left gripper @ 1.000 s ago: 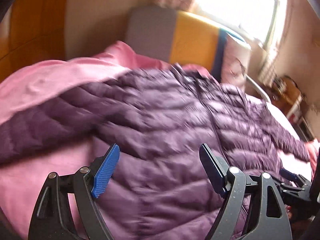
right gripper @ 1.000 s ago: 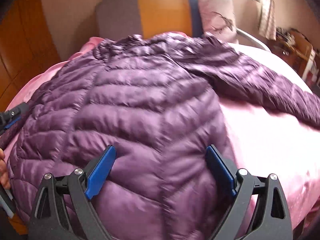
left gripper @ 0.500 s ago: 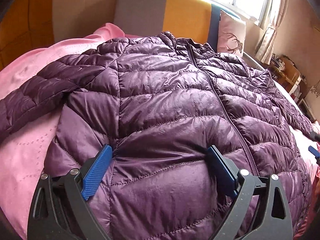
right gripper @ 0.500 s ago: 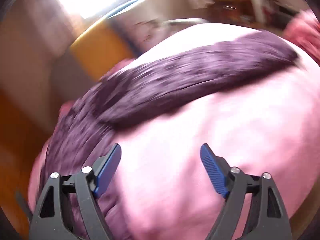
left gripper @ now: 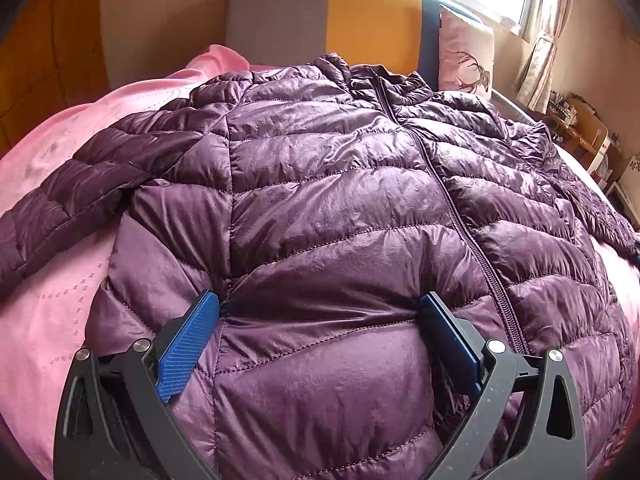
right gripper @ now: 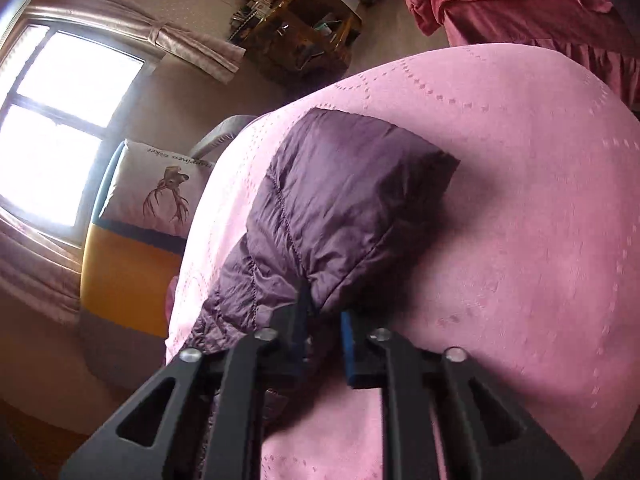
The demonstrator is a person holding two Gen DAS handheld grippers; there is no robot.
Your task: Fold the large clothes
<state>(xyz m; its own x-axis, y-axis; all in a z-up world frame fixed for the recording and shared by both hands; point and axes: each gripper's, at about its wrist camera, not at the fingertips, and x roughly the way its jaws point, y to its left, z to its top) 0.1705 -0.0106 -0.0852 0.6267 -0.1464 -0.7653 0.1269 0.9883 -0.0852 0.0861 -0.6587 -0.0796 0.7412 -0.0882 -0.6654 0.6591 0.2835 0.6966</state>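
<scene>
A purple quilted jacket (left gripper: 320, 208) lies front up on the pink bedspread (left gripper: 52, 288), zip closed and both sleeves spread out. My left gripper (left gripper: 319, 298) hovers over the lower left front panel near the hem. Its jaws are still opening wide, the fabric bulges between the blue pads (left gripper: 188, 344), and neither pad presses on it. In the right wrist view the camera is rolled sideways. My right gripper (right gripper: 324, 312) is shut on the jacket's right sleeve (right gripper: 340, 200) close to the cuff, which lies on the bedspread (right gripper: 520, 220).
A grey, orange and blue headboard (left gripper: 360, 20) stands behind the collar, with a deer-print pillow (left gripper: 466, 56) against it. Behind are a bright window (right gripper: 52, 128) with curtains and a cluttered shelf (right gripper: 296, 20). A red garment (right gripper: 520, 4) hangs past the bed's edge. Wooden panels (left gripper: 48, 48) are on the left.
My right gripper swung from the jacket's body out to the right sleeve, rolled over and closed on it. My left gripper sank towards the hem and spread a little wider.
</scene>
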